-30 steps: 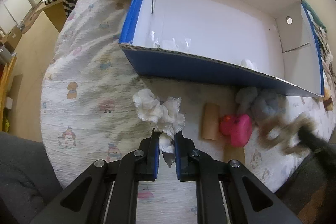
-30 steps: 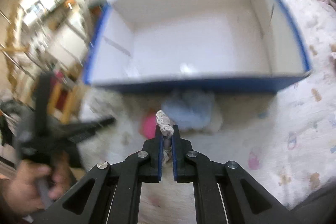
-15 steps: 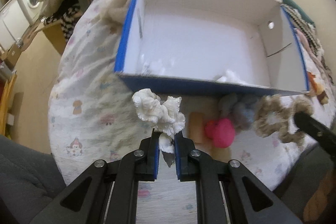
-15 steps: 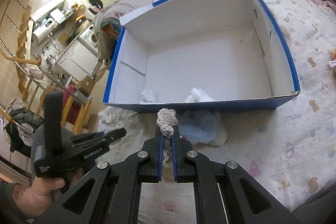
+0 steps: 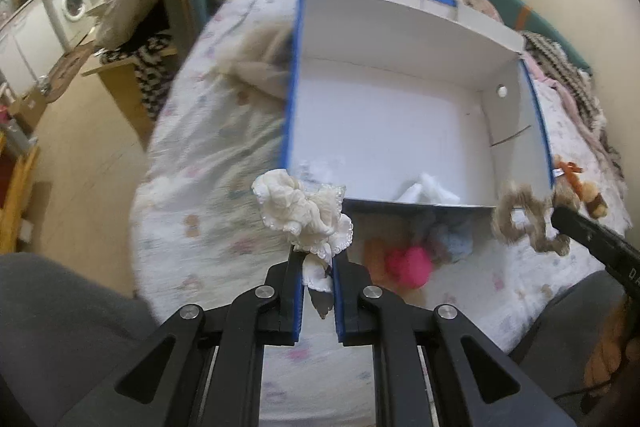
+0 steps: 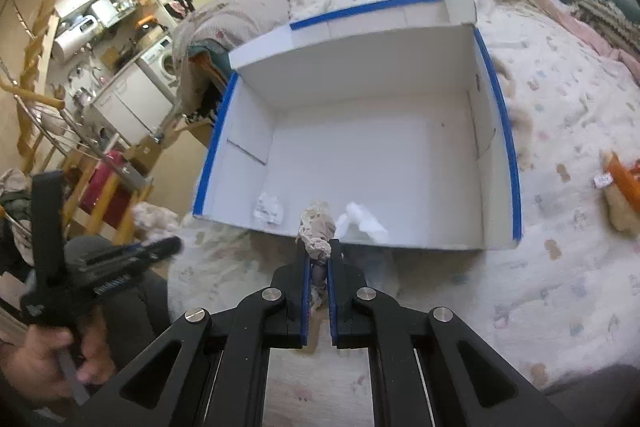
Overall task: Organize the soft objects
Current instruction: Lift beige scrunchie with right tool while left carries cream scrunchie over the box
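Note:
My left gripper (image 5: pixel 318 255) is shut on a cream ruffled scrunchie (image 5: pixel 300 211), held in the air just before the near wall of a blue-edged white cardboard box (image 5: pixel 400 115). My right gripper (image 6: pixel 318 251) is shut on a beige-brown scrunchie (image 6: pixel 316 227), which also shows in the left wrist view (image 5: pixel 528 215), held above the box's near wall (image 6: pixel 360 243). Two small white soft items (image 6: pixel 268 211) (image 6: pixel 360 223) lie inside the box by that wall.
The box sits on a patterned quilt (image 6: pixel 560 247). A pink soft toy (image 5: pixel 408 263), a light blue fluffy item (image 5: pixel 452 243) and a tan piece (image 5: pixel 374 251) lie in front of the box. A small plush with an orange ribbon (image 6: pixel 620 195) lies to its right.
Both grippers have risen and moved toward the box, each still holding its scrunchie. More of the box's inside shows now.

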`<state>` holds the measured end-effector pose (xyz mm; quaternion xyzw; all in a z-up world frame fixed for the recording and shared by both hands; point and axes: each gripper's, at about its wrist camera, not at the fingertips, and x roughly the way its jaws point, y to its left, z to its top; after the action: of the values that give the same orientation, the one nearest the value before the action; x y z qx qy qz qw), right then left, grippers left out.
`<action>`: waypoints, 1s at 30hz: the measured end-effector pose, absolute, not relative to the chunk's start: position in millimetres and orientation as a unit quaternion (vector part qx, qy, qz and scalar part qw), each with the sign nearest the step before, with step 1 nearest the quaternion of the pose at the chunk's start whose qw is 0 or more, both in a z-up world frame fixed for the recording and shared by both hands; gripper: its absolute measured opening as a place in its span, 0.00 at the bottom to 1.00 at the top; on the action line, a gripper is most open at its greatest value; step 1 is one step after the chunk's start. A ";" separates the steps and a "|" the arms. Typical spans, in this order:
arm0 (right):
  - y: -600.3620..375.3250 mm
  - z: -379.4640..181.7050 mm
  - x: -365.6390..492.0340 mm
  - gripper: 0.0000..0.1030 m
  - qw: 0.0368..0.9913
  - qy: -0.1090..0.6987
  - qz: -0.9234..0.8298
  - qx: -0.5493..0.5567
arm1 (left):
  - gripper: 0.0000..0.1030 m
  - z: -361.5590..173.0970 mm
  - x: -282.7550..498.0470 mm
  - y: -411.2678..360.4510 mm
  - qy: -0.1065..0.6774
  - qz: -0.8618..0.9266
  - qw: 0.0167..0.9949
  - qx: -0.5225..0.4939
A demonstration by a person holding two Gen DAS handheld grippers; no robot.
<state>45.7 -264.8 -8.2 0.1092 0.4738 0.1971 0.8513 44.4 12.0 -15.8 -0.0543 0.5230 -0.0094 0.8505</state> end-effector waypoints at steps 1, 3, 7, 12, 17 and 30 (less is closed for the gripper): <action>-265.1 -10.9 43.6 0.09 0.848 0.481 0.191 0.112 | 0.11 -13.6 43.4 15.7 0.527 -0.003 0.848 -0.058; -267.0 -14.1 38.0 0.09 0.842 0.493 0.185 0.120 | 0.11 -5.1 42.4 20.2 0.531 0.007 0.845 -0.056; -279.5 -3.8 37.5 0.09 0.840 0.497 0.161 0.149 | 0.11 13.2 52.8 10.2 0.536 -0.005 0.843 -0.040; -285.1 11.9 47.7 0.09 0.858 0.470 0.129 0.166 | 0.11 29.2 71.1 -18.9 0.519 -0.025 0.854 -0.002; -278.6 15.3 66.9 0.09 0.867 0.451 0.123 0.175 | 0.11 15.1 101.0 -32.6 0.520 -0.042 0.853 -0.017; -272.2 -13.3 137.6 0.09 0.863 0.471 0.117 0.140 | 0.11 -6.7 177.0 -43.8 0.509 -0.024 0.860 0.001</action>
<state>137.6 -272.2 -13.3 0.1403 0.4713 0.1171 0.8628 177.0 -43.8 -6.7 0.0009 0.5090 -0.0239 0.8605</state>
